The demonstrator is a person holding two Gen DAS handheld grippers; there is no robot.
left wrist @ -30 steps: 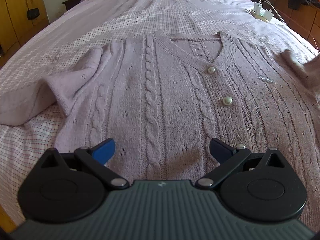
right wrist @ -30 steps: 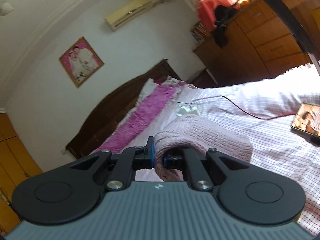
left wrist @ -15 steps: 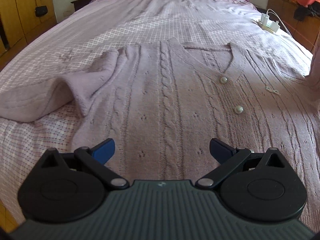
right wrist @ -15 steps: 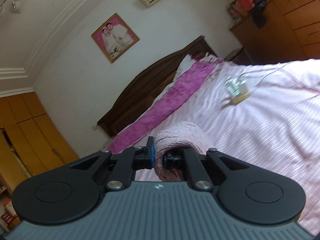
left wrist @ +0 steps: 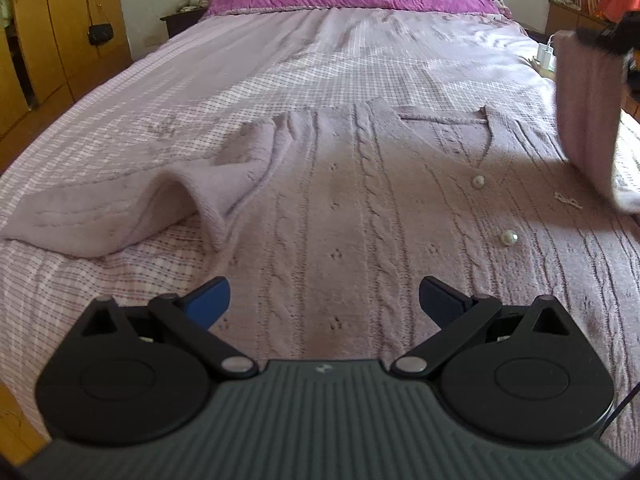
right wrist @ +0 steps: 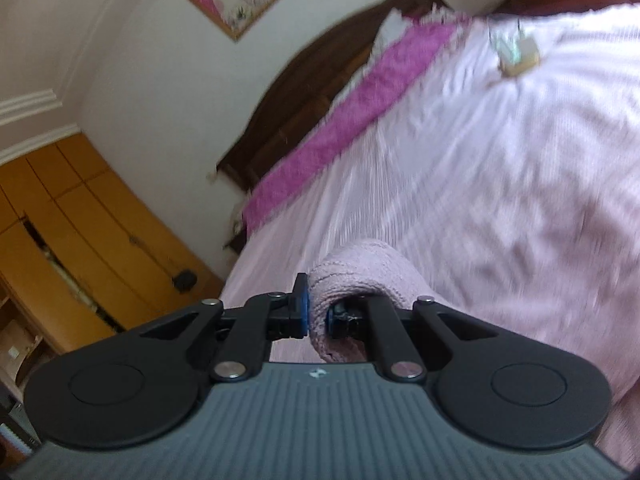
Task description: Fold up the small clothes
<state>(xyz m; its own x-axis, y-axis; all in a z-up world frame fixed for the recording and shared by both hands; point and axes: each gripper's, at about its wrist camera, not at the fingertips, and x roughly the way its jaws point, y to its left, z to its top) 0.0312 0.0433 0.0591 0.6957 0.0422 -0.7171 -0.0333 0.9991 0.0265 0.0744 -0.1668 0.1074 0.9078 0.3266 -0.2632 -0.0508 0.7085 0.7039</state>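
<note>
A lilac cable-knit cardigan (left wrist: 360, 216) with pearl buttons lies face up on the bed. Its left sleeve (left wrist: 132, 208) lies spread out to the left. My left gripper (left wrist: 324, 304) is open and empty, hovering over the cardigan's lower front. My right gripper (right wrist: 316, 316) is shut on the cuff of the right sleeve (right wrist: 360, 276). In the left wrist view that sleeve (left wrist: 588, 120) hangs lifted above the cardigan's right side, with the right gripper at its top edge.
The bed (left wrist: 280, 60) has a pink checked cover and a magenta band near the headboard (right wrist: 320, 92). A white charger (right wrist: 516, 52) lies on the bed's right side. Wooden wardrobes (left wrist: 48, 32) stand to the left, a dresser to the right.
My right gripper has swung the held sleeve up and leftward over the cardigan; it now shows high in the left wrist view. The left gripper has drawn back slightly, still open.
</note>
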